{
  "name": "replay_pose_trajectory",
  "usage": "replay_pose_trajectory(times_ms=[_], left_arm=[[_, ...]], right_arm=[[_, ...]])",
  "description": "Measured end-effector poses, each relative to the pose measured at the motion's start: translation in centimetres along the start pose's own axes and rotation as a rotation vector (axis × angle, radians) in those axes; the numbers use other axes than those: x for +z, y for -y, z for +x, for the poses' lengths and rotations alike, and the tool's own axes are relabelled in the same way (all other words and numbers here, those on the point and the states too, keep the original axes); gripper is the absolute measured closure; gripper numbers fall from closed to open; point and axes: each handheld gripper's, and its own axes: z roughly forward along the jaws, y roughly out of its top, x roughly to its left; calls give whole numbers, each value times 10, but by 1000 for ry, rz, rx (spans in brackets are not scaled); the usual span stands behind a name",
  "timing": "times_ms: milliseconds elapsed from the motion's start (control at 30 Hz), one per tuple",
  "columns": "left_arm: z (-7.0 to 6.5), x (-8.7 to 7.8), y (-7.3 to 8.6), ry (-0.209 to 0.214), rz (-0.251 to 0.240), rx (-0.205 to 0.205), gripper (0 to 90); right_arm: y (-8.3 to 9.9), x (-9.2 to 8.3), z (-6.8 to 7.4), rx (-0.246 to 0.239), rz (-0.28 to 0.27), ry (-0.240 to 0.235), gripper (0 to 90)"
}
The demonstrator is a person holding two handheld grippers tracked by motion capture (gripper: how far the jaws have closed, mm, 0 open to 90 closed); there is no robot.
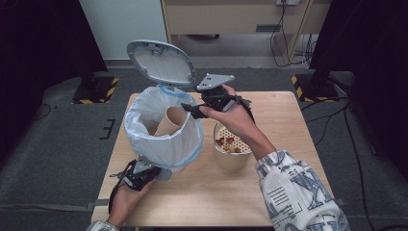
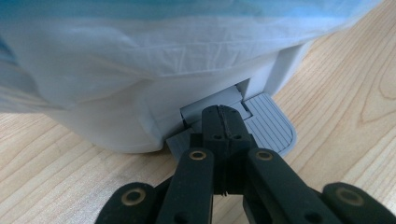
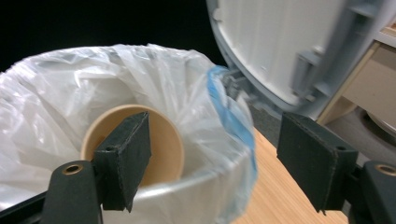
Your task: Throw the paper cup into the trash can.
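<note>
Room: grey carpet around a pale wooden counter (image 1: 269, 192), dark stands at both sides, a wooden cabinet at twelve o'clock.
Left gripper (image 1: 140, 174): at seven o'clock on the counter, fingers (image 2: 223, 126) closed tight with nothing between them, their tips pressed on the grey ribbed foot pedal (image 2: 273, 128) at the bin's base.
Bin: a small white pedal bin lined with a white plastic bag edged in blue (image 1: 144, 137), at about nine o'clock from the counter's middle; its grey oval lid (image 1: 161, 62) stands upright at the bin's twelve o'clock.
Task's thing: a brown paper cup (image 1: 172, 121) lying tilted inside the bag, its open mouth turned toward the right gripper.
Right gripper (image 1: 192, 109): at the bin's two o'clock rim, held level, fingers (image 3: 130, 156) apart and empty; the cup sits beyond them and no pad presses on it.
Bowl: a round beige paper tub with reddish-brown food scraps (image 1: 232, 147), at three o'clock of the bin, under the right forearm.
Handling, cup: probably very light, thin-walled and easily crushed, so a soft pinch across the rim would suit; it looks already dropped.
Handling, bowl: likely next; somewhat heavier, loose contents, best taken by the rim wall and kept level until it is over the bag.
Risk: letting the pedal go would bring the lid down.
</note>
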Motion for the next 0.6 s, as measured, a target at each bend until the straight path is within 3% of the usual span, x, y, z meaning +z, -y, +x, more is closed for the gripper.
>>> replay_pose_trajectory(times_ms=[600], left_arm=[[0,0,0,2,0,-2,900]], right_arm=[[27,-31,-30,46,6,73,230]])
